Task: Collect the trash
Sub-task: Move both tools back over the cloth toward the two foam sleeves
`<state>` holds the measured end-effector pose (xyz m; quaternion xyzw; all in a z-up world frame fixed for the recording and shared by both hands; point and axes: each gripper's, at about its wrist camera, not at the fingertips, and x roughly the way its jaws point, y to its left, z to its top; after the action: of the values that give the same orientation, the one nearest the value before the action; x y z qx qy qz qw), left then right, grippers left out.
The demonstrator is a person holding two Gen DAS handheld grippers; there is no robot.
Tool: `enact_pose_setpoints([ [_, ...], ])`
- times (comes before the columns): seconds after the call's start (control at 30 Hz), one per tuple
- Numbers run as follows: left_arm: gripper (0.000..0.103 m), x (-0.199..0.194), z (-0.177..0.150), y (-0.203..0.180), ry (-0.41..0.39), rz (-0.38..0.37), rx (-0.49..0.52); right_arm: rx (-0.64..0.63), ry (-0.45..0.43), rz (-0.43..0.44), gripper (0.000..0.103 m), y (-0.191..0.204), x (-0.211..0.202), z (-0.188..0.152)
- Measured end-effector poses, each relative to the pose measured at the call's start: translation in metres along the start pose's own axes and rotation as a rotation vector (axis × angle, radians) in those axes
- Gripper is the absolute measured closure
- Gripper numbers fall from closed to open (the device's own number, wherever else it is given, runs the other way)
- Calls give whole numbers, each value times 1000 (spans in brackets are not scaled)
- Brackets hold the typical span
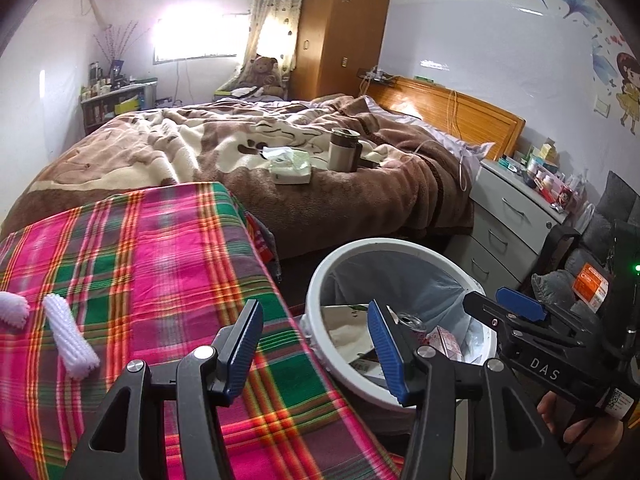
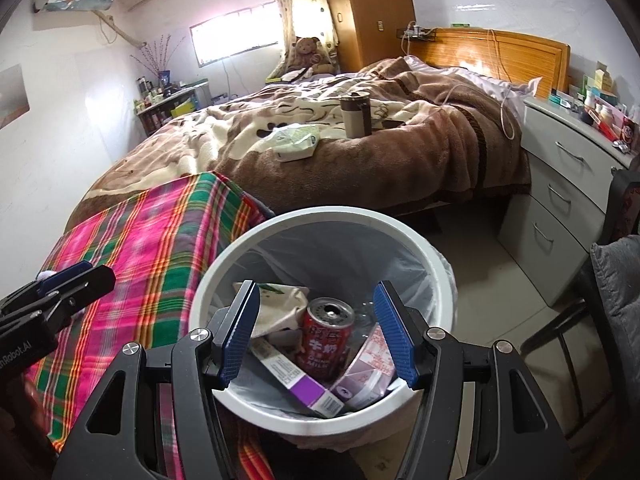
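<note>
My left gripper [image 1: 316, 354] and right gripper [image 2: 316, 334] are both spread and empty. The white foam net [image 1: 71, 338] lies on the plaid cloth [image 1: 160, 264], left of the trash bin [image 1: 320, 280]. It looks soft and light, so I'd pinch its middle.

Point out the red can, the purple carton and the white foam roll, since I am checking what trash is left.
red can [image 2: 329, 338], right wrist view, on its printed side.
purple carton [image 2: 305, 393], right wrist view, on its purple end.
white foam roll [image 1: 70, 336], left wrist view, on its middle.
</note>
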<state>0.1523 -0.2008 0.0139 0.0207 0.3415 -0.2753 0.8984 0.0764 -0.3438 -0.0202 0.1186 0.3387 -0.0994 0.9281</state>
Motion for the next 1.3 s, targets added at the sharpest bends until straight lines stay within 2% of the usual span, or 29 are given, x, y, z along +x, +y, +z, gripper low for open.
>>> enact_pose_setpoints([
  [0.27,49,-28,-5,33,-39,51,-46,-44,-17,44,42,28,-4,-3],
  [0.43,48,-42,-10,57,-53,90,-82,-70,-31,81,36,48,-5,-3],
  [0.6,41,-55,-15,85,-68,154,-118,-103,-34,141,35,71,-2,-4],
  [0.87,40,-72,-24,142,-77,228,-202,-198,5,238,34,124,12,-10],
  [1.1,40,-87,-31,193,-77,334,-247,-254,35,311,34,166,21,-11],
  [1.3,40,-95,-38,241,-69,375,-325,-321,69,353,34,203,32,-14],
])
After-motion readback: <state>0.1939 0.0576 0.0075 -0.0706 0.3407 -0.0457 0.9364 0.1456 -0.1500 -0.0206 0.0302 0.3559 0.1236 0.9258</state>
